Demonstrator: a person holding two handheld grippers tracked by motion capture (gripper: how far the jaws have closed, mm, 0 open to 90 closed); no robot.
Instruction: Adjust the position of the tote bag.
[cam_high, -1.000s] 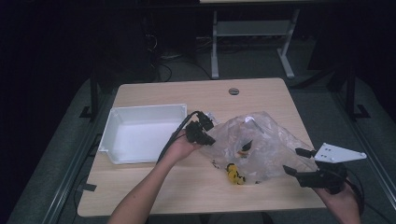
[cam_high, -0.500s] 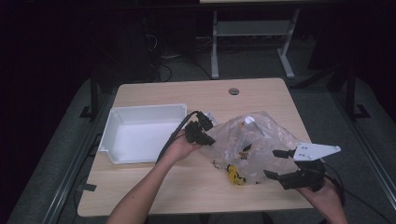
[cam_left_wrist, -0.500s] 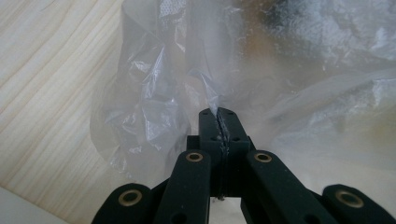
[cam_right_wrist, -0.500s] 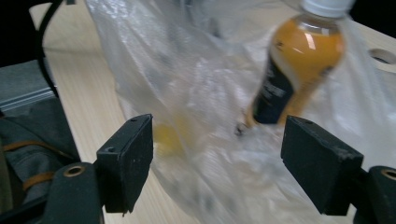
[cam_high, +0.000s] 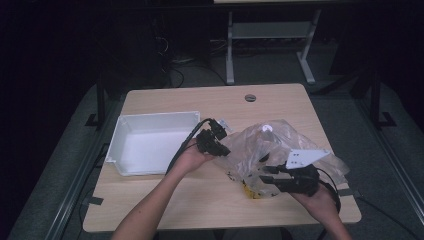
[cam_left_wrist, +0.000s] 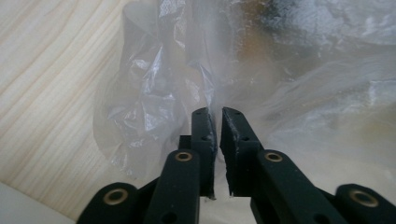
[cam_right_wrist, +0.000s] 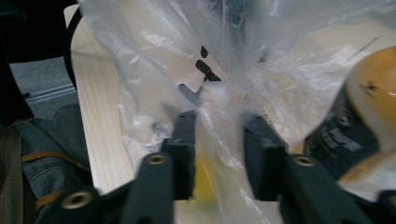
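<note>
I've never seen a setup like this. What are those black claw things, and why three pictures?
A person holds a hand-operated gripper in each hand. One picture looks down from above; the other two come from cameras riding on the grippers. On the wooden table sit a white tray and a crumpled clear plastic bag with yellow items inside. The left gripper has plastic film between its nearly closed jaws, which have just been opening. The right gripper has just been closing around a bunched fold of the bag.

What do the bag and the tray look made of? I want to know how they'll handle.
Bag: thin clear plastic film, glossy; it crinkles, glints, and shows the yellow contents through it.
Tray: probably rigid white plastic, smooth and fairly matte, with even straight walls; coated metal cannot be ruled out.
</note>
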